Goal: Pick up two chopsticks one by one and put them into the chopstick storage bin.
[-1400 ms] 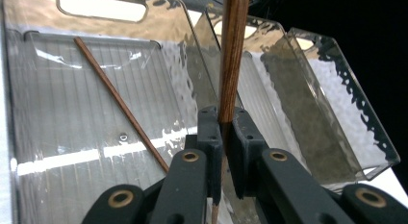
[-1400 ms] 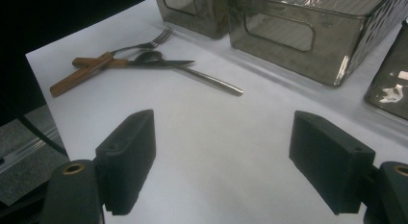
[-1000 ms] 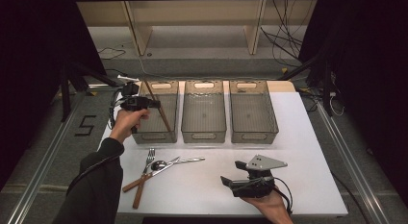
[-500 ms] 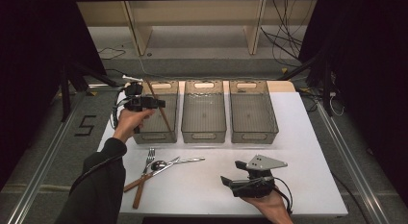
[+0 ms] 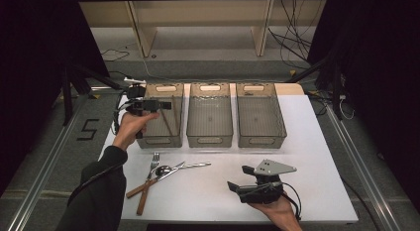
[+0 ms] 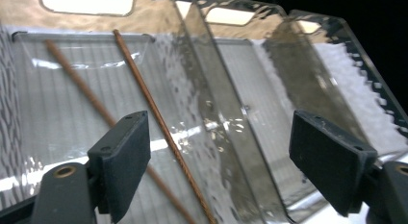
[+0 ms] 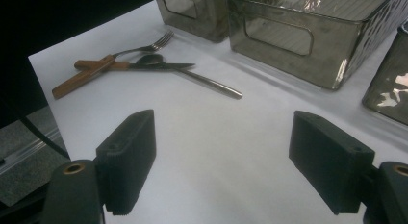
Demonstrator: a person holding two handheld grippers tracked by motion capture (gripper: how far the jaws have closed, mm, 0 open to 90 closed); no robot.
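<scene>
Two chopsticks point(image 6: 144, 89) lie in the left bin point(image 5: 159, 117); the left tool point(image 5: 151, 105), released and empty, is held above it. The right tool point(image 5: 237, 182) rests spread near the cutlery point(image 5: 163, 174), best approached low along the surface point(image 5: 307, 142)

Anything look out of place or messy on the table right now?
Only the cutlery pile in front of the left bin: fork, spoon and wooden-handled pieces lie crossed over each other. Two chopsticks lean aslant inside that bin. Nothing looks spilled or damaged.
</scene>
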